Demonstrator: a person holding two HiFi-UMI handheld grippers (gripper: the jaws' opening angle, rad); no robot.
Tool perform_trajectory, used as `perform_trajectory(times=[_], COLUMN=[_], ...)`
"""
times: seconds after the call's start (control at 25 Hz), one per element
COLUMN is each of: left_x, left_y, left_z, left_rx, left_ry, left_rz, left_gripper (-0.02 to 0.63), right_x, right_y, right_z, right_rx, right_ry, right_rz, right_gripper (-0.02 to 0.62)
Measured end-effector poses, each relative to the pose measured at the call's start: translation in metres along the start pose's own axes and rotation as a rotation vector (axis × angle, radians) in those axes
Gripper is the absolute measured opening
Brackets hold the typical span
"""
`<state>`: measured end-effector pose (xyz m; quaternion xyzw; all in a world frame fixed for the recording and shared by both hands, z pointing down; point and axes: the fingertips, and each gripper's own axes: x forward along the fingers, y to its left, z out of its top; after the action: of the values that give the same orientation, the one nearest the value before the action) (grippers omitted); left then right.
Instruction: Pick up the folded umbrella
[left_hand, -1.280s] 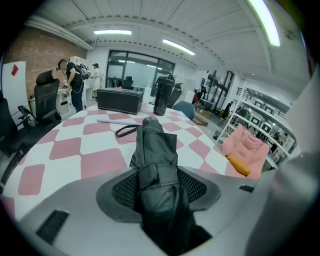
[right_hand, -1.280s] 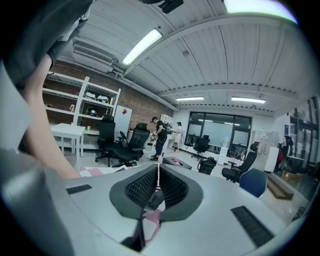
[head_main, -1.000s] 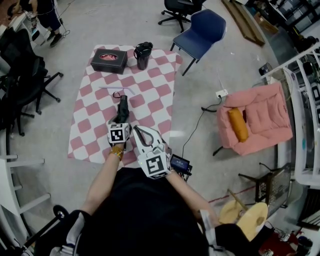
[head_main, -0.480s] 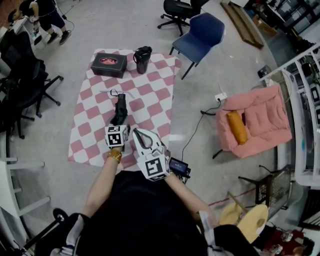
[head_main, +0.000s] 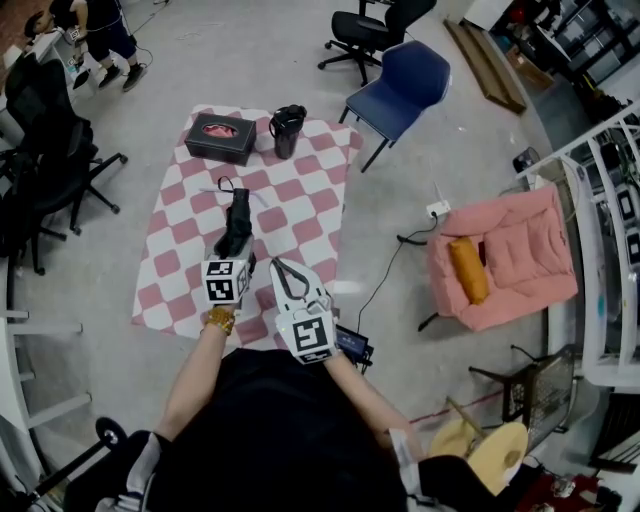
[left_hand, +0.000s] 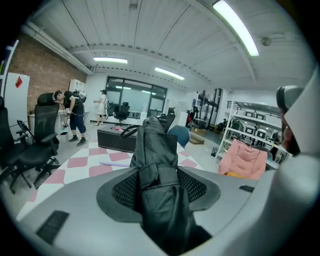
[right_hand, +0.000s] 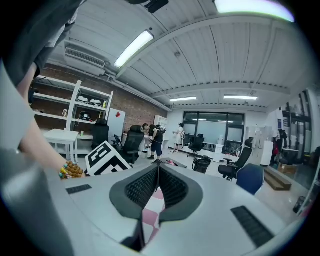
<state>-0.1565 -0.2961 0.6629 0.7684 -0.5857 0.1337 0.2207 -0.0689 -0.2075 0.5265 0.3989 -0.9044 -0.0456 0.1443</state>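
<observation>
My left gripper (head_main: 238, 252) is pinching the folded black umbrella (head_main: 238, 218) near 1 end, its mesh pads (left_hand: 125, 187) pressed against both sides of the wrapped fabric. The umbrella juts forward out of the jaws over the pink-and-white checked mat (head_main: 300, 200), with its strap loop (head_main: 222, 185) at the far end. From the head view I cannot tell whether that far end is clear of the mat. In the left gripper view the umbrella points toward the black box (head_main: 220, 138) at the mat's far edge, and a thin lilac stick (left_hand: 115, 163) lies on the mat to its left. A black jug (head_main: 287, 130) stands just beside the box. My right gripper (head_main: 280, 272) sits just beside the left, above the mat's near edge, its jaws pressed together on nothing. A blue chair (head_main: 410, 75) stands off the mat's far corner, and a pink armchair (head_main: 510, 255) is well apart to the right.
</observation>
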Motion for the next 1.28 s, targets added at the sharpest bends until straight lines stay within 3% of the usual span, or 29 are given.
perform_trajectory(times=[0.64, 0.92, 1.28], left_x=[-0.042, -0.067, -0.088], left_y=[-0.024, -0.029, -0.038], left_z=[0.064, 0.083, 0.083], left_rx=[0.037, 0.104, 0.141], left_ry=[-0.153, -0.234, -0.282], left_rz=[-0.092, -0.123, -0.163], left_gripper=[0.225, 0.225, 0.225], right_x=[0.032, 0.034, 0.029], right_y=[-0.022, -0.004, 0.019], right_z=[0.028, 0.044, 0.032], right_rx=[0.043, 0.017, -0.005], right_ry=[-0.056, -0.078, -0.074], right_rz=[-0.033, 0.004, 0.028], right_gripper=[0.017, 0.017, 0.017])
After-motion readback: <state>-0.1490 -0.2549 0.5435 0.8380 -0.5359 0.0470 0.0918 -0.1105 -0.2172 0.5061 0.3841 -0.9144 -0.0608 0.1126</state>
